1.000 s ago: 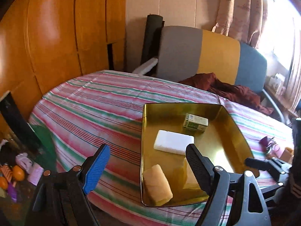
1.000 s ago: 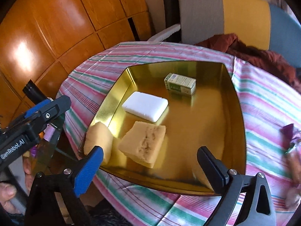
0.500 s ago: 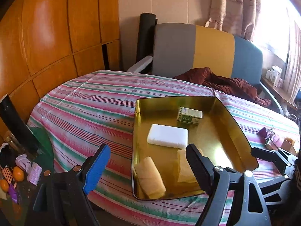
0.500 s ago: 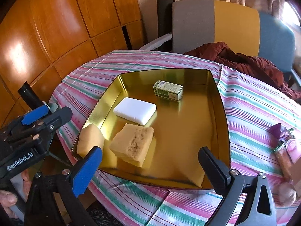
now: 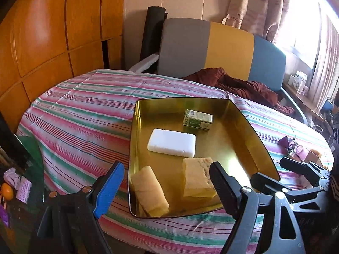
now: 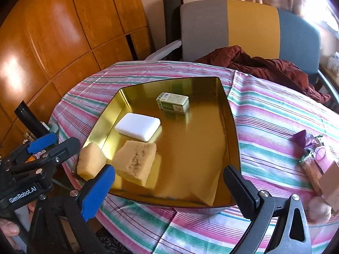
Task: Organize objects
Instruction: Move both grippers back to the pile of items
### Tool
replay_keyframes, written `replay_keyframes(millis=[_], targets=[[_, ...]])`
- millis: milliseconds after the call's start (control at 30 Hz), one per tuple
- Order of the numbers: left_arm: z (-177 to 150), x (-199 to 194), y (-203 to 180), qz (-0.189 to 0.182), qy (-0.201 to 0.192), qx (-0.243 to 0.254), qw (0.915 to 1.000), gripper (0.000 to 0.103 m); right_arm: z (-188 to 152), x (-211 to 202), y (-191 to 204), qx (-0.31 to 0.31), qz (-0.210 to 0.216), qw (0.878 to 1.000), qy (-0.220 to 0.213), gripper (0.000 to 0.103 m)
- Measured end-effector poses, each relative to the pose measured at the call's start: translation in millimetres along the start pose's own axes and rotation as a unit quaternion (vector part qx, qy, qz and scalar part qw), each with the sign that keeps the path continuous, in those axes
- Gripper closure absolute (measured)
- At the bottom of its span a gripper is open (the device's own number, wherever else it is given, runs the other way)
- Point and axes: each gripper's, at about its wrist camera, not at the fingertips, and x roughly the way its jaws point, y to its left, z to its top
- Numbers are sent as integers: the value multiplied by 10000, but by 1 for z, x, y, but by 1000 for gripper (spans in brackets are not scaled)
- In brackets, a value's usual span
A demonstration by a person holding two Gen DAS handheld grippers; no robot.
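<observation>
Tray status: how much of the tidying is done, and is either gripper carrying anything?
Done: the gold tray holds a white bar, a green box and two sponges. In hand: nothing; the left gripper and right gripper are both open and empty above the near edge. Left: the wrapped bits on the striped cloth, right of the tray.

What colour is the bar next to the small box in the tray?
White bar, clearest in the right wrist view.

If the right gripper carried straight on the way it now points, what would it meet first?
Most likely the gold tray: the right gripper hangs open over its near rim, aimed down at bare tray floor just right of the large yellow sponge. Depth is hard to judge, so the sponge might be grazed.
</observation>
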Motion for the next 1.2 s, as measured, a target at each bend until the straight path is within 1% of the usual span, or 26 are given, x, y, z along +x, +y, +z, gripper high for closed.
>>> replay_keyframes(millis=[200, 367, 467, 533, 600, 633, 700, 733, 800, 833, 867, 933, 967, 1000, 1100, 1200], targets=[[0, 1, -7, -168, 38, 74, 9998, 18, -3, -4, -18, 210, -117, 9997, -17, 0], [3, 1, -20, -387, 59, 288, 9988, 16, -7, -14, -48, 499, -304, 9983, -69, 0], [6, -1, -34, -617, 4, 485, 9969, 13, -13, -28, -75, 789, -496, 9955, -143, 0], [8, -2, -44, -773, -23, 652, 9949, 12, -19, -42, -100, 1064, -662, 9919, -197, 0], [10, -4, -58, -1031, -93, 852, 9910, 6, -25, -56, -125, 1304, -853, 9875, -242, 0], [11, -5, -68, -1157, -100, 1001, 9882, 1, -28, -64, -139, 1428, -980, 9845, -262, 0], [13, -7, -84, -1303, -150, 1233, 9837, 0, -35, -81, -164, 1636, -1211, 9786, -315, 0], [14, -6, -94, -1427, -129, 1344, 9805, 0, -37, -89, -177, 1724, -1321, 9756, -337, 0], [16, -2, -112, -1750, 36, 1463, 9736, 0, -42, -107, -203, 1904, -1546, 9687, -384, 0], [18, 1, -124, -1938, 134, 1544, 9687, 0, -45, -116, -216, 1991, -1665, 9649, -404, 0], [18, 3, -133, -2040, 184, 1631, 9651, 0, -46, -122, -226, 2050, -1759, 9619, -421, 0], [18, 3, -156, -2172, 222, 1905, 9571, 0, -50, -138, -251, 2195, -1961, 9545, -468, 0], [18, 3, -171, -2248, 269, 2105, 9510, 0, -52, -145, -261, 2253, -2034, 9516, -494, 0], [18, 4, -181, -2292, 313, 2236, 9468, 0, -54, -151, -272, 2310, -2103, 9485, -519, 0], [20, 5, -220, -2427, 410, 2649, 9323, 3, -61, -166, -298, 2470, -2309, 9392, -597, 0], [22, 6, -262, -2568, 444, 3170, 9119, 8, -72, -176, -322, 2714, -2333, 9311, -711, 0]])
